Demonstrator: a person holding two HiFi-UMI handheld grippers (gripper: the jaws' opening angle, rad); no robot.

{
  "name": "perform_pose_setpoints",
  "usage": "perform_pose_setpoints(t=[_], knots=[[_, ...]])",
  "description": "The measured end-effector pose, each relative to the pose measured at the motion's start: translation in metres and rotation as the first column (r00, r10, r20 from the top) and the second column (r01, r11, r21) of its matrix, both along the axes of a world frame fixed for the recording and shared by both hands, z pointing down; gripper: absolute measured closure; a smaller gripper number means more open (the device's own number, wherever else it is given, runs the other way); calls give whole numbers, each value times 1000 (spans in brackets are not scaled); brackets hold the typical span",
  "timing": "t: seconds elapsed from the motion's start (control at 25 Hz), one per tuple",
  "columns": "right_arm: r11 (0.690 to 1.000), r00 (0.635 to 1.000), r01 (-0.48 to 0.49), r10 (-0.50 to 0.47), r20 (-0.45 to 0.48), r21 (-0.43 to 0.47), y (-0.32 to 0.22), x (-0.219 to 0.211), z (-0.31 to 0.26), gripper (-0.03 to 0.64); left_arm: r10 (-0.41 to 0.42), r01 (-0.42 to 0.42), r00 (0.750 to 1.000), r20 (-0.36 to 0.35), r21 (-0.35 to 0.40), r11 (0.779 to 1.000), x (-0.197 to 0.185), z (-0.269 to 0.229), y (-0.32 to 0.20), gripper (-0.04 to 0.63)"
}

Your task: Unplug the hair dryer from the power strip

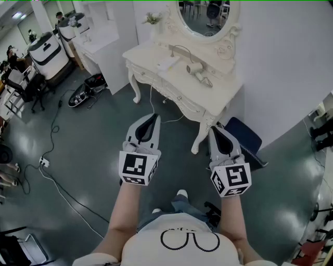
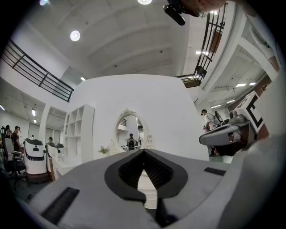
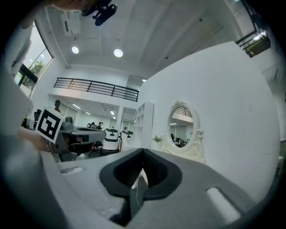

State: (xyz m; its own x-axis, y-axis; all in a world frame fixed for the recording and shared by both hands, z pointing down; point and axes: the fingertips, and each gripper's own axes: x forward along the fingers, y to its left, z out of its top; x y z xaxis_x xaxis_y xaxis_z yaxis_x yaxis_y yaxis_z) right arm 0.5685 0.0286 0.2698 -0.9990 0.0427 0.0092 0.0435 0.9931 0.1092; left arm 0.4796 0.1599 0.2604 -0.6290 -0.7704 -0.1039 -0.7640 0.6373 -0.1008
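A white hair dryer (image 1: 195,69) lies on the cream dressing table (image 1: 208,98) below the oval mirror (image 1: 200,15). Beside it on the tabletop is a flat white thing (image 1: 167,63); I cannot tell if it is the power strip. A thin cable (image 1: 152,100) hangs from the table's front edge to the floor. Both grippers are held level in front of the person, short of the table. My left gripper (image 1: 154,117) (image 2: 144,152) is shut with nothing in it. My right gripper (image 1: 214,130) (image 3: 143,153) is shut too and holds nothing.
A dark blue stool (image 1: 242,136) stands at the table's right leg. A white cable with a small socket block (image 1: 43,162) runs across the grey floor at the left. White and black machines (image 1: 48,53), a black device (image 1: 83,96) and a white shelf unit (image 1: 103,31) stand at the back left.
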Motion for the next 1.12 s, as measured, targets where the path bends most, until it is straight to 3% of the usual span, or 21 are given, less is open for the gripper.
perform_pose_setpoints(t=[0.48, 0.6, 0.76, 1.12], knots=[[997, 997, 77, -77, 15, -19, -85, -50, 9, 617, -95, 95, 995, -13, -17, 995, -38, 11, -68, 597], [994, 994, 107, -106, 12, -35, -88, -68, 13, 617, -113, 113, 994, -14, 16, 993, -55, 6, -69, 597], [991, 992, 127, -127, -3, -48, -92, -98, 20, 617, -62, 65, 998, -29, 114, 991, -82, -4, -77, 597], [996, 997, 76, -77, -31, -35, -89, -205, 26, 617, 40, -28, 994, -98, 120, 992, -199, 14, -85, 597]])
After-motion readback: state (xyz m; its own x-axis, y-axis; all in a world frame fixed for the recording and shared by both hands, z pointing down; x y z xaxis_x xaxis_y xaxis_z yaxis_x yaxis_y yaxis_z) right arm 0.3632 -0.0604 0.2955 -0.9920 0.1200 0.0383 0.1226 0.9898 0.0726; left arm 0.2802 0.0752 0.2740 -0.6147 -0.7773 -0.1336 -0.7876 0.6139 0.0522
